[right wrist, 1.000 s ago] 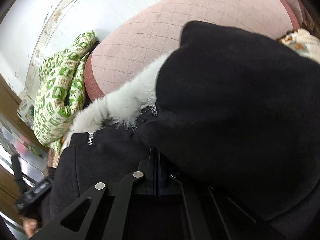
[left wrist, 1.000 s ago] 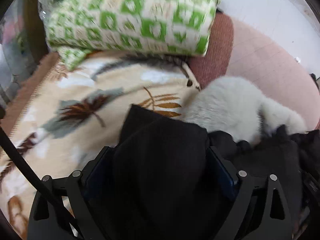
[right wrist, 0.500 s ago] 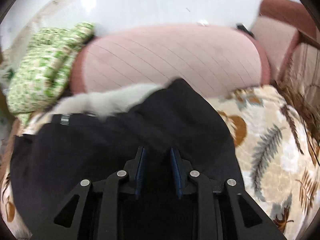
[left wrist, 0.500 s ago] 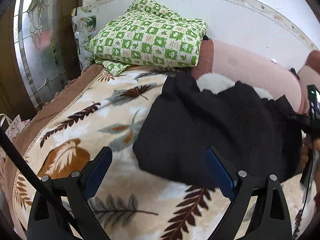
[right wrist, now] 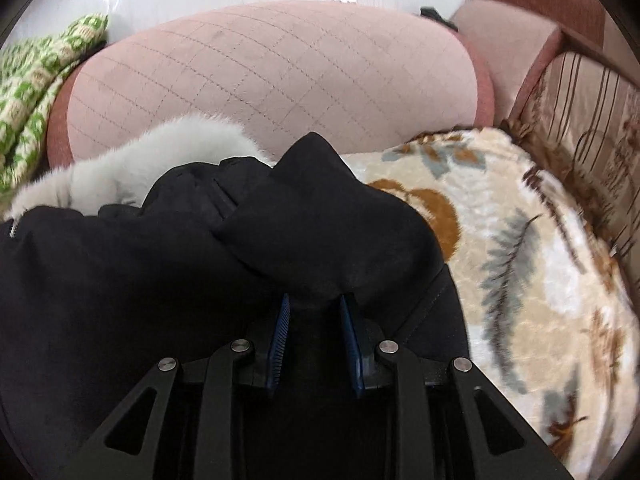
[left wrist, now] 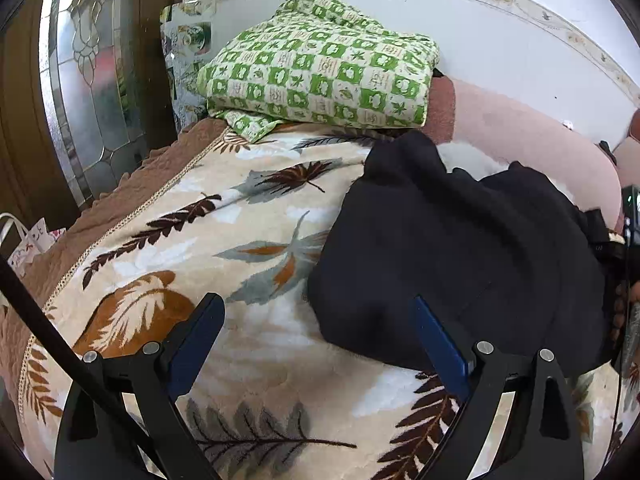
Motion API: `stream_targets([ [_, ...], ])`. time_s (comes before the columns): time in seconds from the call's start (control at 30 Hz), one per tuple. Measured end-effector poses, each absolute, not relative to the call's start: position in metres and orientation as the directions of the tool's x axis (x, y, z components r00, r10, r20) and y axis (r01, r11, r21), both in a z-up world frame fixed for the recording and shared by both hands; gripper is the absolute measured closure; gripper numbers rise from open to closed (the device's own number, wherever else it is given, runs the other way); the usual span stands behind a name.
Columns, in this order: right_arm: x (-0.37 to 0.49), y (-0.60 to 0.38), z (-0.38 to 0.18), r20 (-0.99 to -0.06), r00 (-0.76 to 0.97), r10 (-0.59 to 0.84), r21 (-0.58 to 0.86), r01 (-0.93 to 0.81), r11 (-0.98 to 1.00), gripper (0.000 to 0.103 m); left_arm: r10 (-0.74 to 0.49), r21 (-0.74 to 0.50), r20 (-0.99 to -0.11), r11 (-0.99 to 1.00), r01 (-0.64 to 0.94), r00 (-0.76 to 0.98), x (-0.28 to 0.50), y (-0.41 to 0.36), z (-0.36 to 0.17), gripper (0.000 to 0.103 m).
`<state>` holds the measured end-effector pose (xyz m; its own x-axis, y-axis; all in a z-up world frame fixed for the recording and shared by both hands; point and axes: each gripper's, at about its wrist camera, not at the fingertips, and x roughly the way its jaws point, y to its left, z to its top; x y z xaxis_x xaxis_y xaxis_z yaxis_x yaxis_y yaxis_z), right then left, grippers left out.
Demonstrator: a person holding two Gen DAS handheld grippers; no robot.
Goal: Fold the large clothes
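A black coat [left wrist: 460,256] with a white fur collar [left wrist: 468,156] lies folded into a bundle on a leaf-patterned blanket [left wrist: 224,240]. My left gripper [left wrist: 316,320] hovers wide open just in front of the coat's near edge, with nothing between its fingers. In the right wrist view the coat [right wrist: 160,272] fills the lower left, its fur collar [right wrist: 160,152] at the back. My right gripper [right wrist: 316,312] points down onto it with the jaws a little apart. A fold of black cloth lies over the tips, and the pads do not press on it.
A folded green checked quilt [left wrist: 324,68] rests at the bed's far left corner, beside a glass-panelled door [left wrist: 92,92]. A pink quilted bolster [right wrist: 272,76] runs along the white wall. A person's hand [left wrist: 622,304] shows at the coat's right edge. Bare blanket [right wrist: 520,264] lies right of the coat.
My left gripper let go of the coat and drew back from it, standing open. My right gripper, shut on the cloth a second ago, parted its jaws and tipped downward.
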<state>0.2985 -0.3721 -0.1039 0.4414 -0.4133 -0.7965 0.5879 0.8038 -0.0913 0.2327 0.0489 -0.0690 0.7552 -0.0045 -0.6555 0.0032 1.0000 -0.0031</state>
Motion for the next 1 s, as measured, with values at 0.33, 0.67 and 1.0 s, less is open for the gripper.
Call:
stream_targets([
  [0.33,0.176,-0.359,-0.050,-0.746,0.604,-0.280,0.160,0.572,0.804,0.044,-0.024,-0.041,-0.672,0.999,-0.004,0.741,0.232,0.060,-0.063,0.009],
  [0.67,0.089,-0.392,-0.112,-0.687,0.726,-0.031,0.531,0.531,0.660,0.015,-0.382,-0.443,-0.710,0.895,0.046,0.592,0.271,0.103,-0.095,0.009],
  [1.0,0.137,-0.387,-0.155,-0.615,0.755,0.229,0.721,0.420,0.552,0.011,-0.699,-0.791,-0.548,0.612,-0.013,0.460,0.312,0.114,-0.155,0.009],
])
